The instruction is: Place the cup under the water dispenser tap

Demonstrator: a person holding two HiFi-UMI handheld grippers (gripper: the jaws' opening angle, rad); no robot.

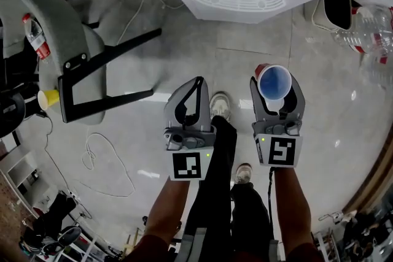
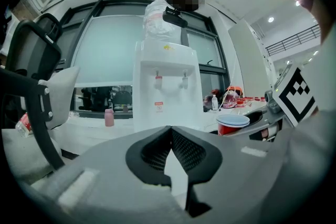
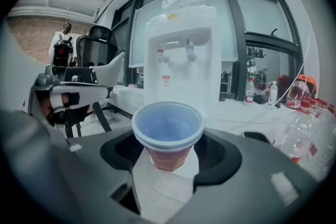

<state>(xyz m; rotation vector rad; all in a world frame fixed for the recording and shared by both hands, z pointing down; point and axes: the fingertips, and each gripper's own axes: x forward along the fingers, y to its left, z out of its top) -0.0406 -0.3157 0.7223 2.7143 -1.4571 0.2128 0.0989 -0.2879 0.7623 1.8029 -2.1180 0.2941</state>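
Right gripper view: the cup stands upright, clamped by its lower body in the right gripper, facing the water dispenser but well short of its taps. The left gripper also faces the dispenser, jaws pressed together on nothing. The thin cup could buckle or tilt if squeezed harder. Brought in too high, its rim may knock a tap; let go off the dispenser's tray, it would likely tip.
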